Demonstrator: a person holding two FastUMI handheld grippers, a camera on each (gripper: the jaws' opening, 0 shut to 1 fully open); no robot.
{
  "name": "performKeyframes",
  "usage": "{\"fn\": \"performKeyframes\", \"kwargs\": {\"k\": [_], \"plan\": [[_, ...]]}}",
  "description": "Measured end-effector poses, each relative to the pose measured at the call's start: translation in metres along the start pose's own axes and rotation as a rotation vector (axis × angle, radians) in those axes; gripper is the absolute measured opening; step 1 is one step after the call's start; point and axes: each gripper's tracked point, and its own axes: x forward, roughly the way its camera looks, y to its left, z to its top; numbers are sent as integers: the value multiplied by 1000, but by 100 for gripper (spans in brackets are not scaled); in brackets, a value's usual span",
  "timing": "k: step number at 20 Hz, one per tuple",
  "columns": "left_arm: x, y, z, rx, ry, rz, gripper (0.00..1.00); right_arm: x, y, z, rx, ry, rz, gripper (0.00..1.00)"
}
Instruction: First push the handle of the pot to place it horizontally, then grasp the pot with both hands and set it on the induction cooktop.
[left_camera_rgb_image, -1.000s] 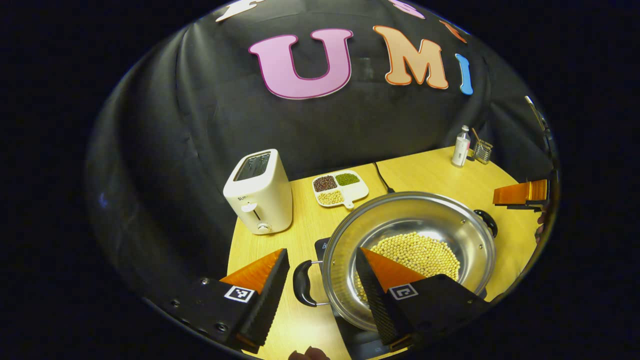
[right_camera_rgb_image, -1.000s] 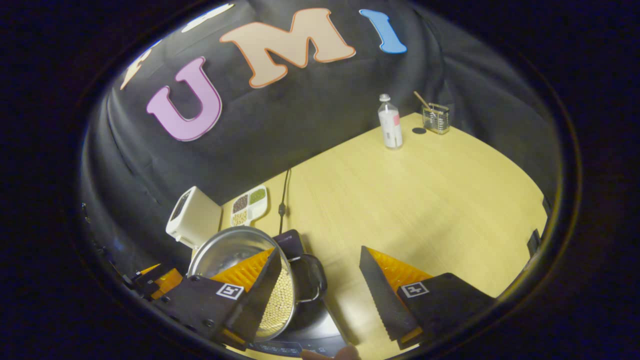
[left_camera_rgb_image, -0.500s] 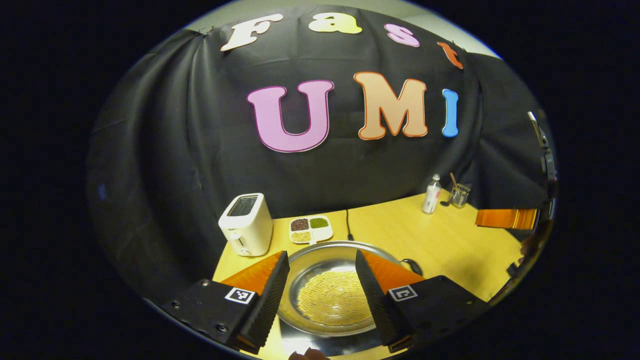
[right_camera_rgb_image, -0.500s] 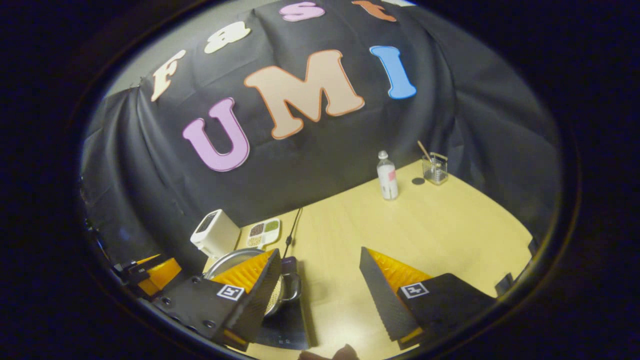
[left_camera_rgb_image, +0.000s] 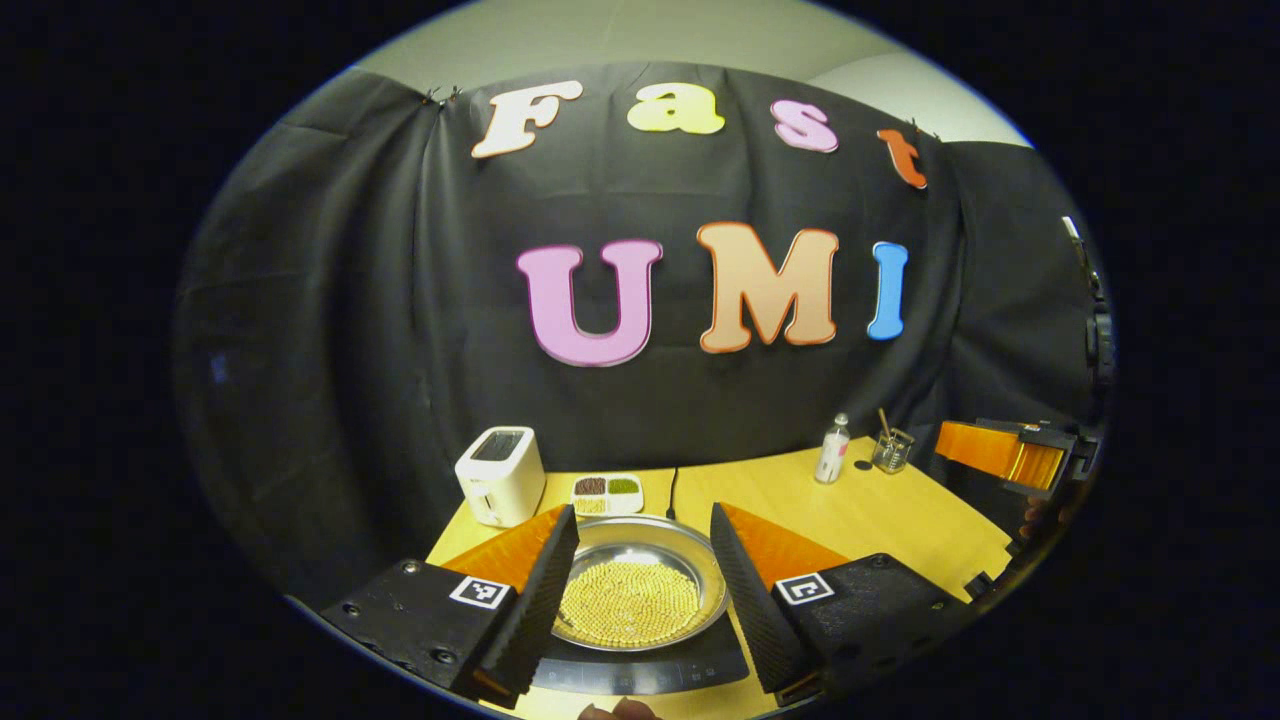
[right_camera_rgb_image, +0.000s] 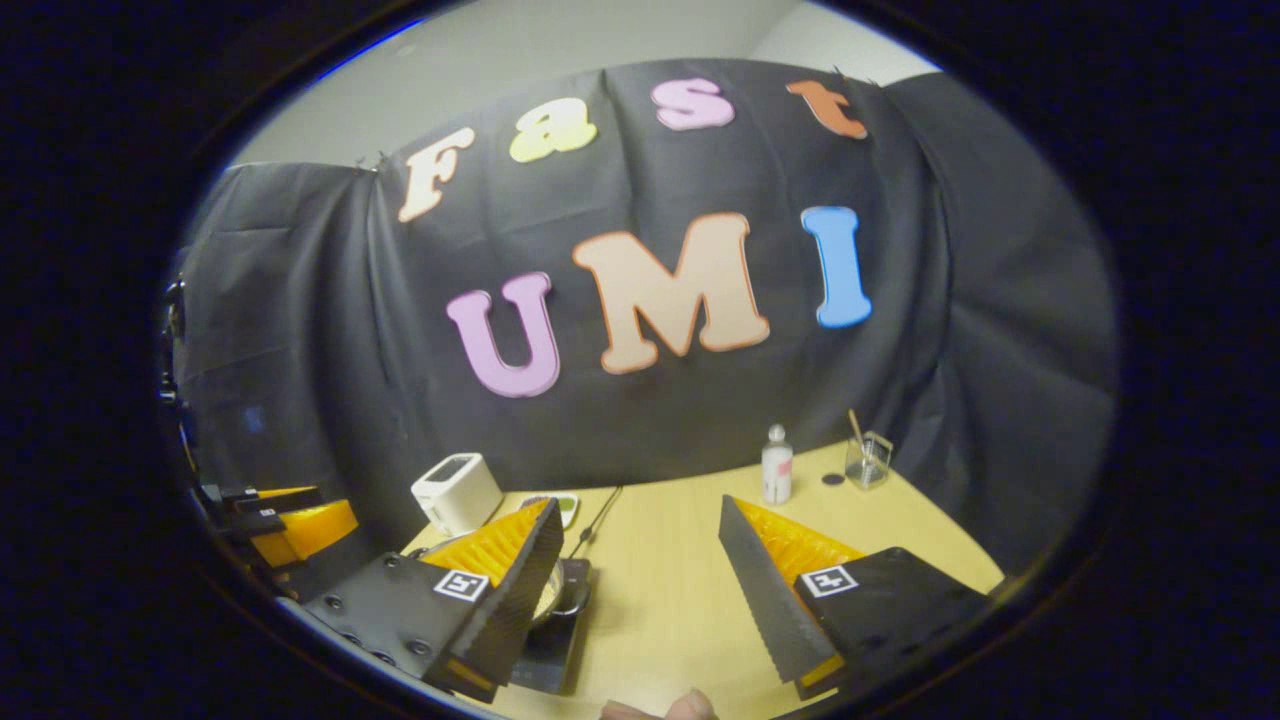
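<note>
The tabletop (right_camera_rgb_image: 690, 560) lies bare across its right half, out to the far right corner where a bottle (right_camera_rgb_image: 776, 466) and a glass holder (right_camera_rgb_image: 867, 459) stand. The induction cooktop (left_camera_rgb_image: 640, 670) sits near the front edge with the pot (left_camera_rgb_image: 640, 590) on it, beans inside. A toaster (left_camera_rgb_image: 500, 476) and a divided dish (left_camera_rgb_image: 607, 490) line the back edge. The left claw (left_camera_rgb_image: 640, 590) hangs above the pot, fingers apart, holding nothing. The right claw (right_camera_rgb_image: 640, 590) hangs over bare wood, fingers apart.

Pot (right_camera_rgb_image: 556, 590) mostly hidden behind right tool (right_camera_rgb_image: 640, 570) finger.
</note>
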Motion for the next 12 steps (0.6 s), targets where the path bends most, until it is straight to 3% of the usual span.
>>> {"fn": "performKeyframes", "kwargs": {"k": [1, 2, 5, 8, 12], "plan": [[-7, -4, 10, 0, -25, -11, 81, -11, 1, 20, -37, -51, 4, 93], [-13, -7, 19, 6, -52, -18, 81, -20, 3, 33, -56, -82, 7, 97], [-32, -4, 34, 35, -84, -12, 81, -51, 20, 61, -34, -117, 20, 93], [-50, 0, 48, 13, -128, 13, 82, -64, 11, 85, -40, -190, -4, 93], [-78, 0, 65, -9, -186, 35, 81, -86, -1, 80, -61, -183, -29, 93]]}}
